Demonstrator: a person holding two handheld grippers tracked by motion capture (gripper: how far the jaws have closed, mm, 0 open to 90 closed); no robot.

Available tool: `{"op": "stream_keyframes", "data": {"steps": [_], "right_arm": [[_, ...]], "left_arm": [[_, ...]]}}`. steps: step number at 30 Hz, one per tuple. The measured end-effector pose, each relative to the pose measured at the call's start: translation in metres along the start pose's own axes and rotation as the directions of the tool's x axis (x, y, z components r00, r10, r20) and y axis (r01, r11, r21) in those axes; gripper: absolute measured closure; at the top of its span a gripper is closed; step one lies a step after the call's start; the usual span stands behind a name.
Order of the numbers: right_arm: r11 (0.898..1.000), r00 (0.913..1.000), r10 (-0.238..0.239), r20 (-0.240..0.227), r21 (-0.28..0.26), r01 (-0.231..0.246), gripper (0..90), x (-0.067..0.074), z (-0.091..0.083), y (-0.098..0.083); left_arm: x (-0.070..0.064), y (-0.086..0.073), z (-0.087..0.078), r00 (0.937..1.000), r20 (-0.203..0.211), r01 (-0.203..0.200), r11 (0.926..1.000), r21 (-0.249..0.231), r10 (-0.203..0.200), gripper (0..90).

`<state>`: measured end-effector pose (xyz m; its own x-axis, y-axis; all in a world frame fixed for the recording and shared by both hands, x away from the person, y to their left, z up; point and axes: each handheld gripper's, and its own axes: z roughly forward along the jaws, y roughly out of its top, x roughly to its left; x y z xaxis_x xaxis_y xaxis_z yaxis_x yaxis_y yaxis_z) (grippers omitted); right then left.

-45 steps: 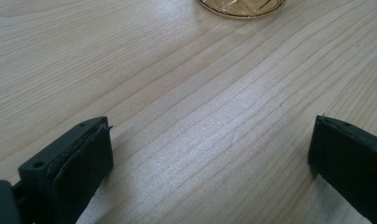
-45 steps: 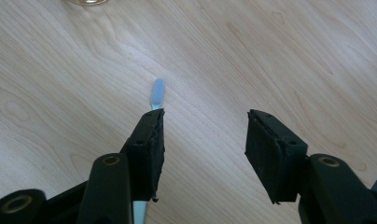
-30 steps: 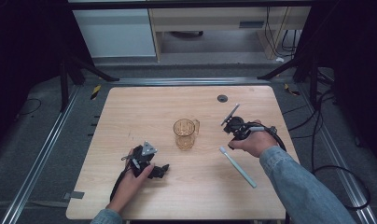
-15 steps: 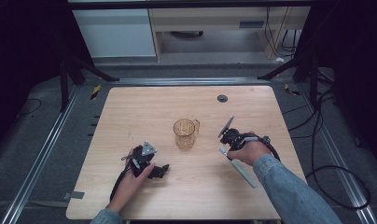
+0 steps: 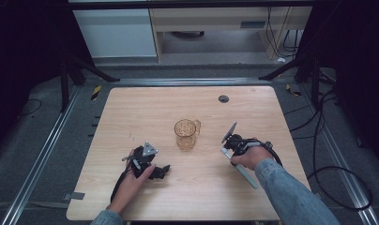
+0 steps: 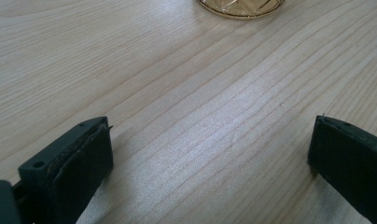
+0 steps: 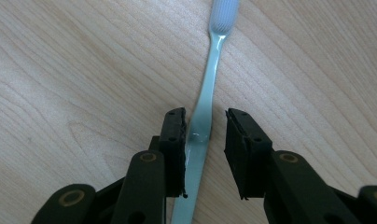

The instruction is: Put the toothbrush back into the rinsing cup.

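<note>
Toothbrush [image 7: 206, 107] lies flat between the right hand-held gripper's [image 7: 204, 135] just-closing, still-gapped jaws; left hand-held gripper [image 6: 210, 149] gapes wide.

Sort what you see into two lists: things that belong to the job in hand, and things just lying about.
In the job:
toothbrush
right gripper, jaws astride its handle
glass mug, probably

Lying about:
left gripper, open, idle
black disc near the table's far edge

Toothbrush [image 7: 206, 107]: pale blue-green, translucent handle, whitish ribbed head. Lying flat on the wooden table [image 5: 131, 117], running from bottom centre of the right gripper view to top centre; in the high view, lying diagonally at lower right [image 5: 246, 176].
</note>
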<state>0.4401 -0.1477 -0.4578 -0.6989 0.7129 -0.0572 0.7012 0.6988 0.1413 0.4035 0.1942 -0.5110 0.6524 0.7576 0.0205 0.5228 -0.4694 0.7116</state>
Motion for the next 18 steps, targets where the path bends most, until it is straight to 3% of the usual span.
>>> {"op": "stream_keyframes", "data": {"steps": [2,3,4,6,12,18], "right_arm": [[1.0,0.9999,0.014,-0.009,0.007,-0.014,68.7,0.0007,0.0,0.0005],[1.0,0.9998,-0.016,-0.007,-0.001,0.016,68.9,-0.0011,0.0012,-0.0003],[1.0,1.0,-0.001,-0.009,0.006,0.001,69.1,0.0003,0.0011,0.0003],[1.0,0.9998,-0.02,-0.01,0.004,0.02,69.3,-0.0006,0.0024,0.0003],[0.999,0.9997,0.016,-0.019,0.028,-0.016,70.5,0.0022,0.0047,0.0026],[0.999,0.9997,-0.013,-0.022,0.032,0.014,71.0,-0.0007,0.0079,0.003]], "left_arm": [[0.0001,0.0,0.0,1.0,0.0,-0.001,1.0,0.0,0.001,0.0],[0.0001,0.0,0.0,1.0,0.0,-0.001,1.0,0.0,0.001,0.0],[0.0001,0.0,0.0,1.0,0.0,-0.001,1.0,0.0,0.001,0.0],[0.0001,0.0,0.0,1.0,0.0,-0.001,1.0,0.0,0.001,0.0],[0.0002,0.0001,0.0,1.0,0.001,-0.003,1.0,0.0,0.003,0.0],[0.0003,0.0001,0.0,1.0,0.0,-0.004,1.0,0.0,0.004,0.0]]}}
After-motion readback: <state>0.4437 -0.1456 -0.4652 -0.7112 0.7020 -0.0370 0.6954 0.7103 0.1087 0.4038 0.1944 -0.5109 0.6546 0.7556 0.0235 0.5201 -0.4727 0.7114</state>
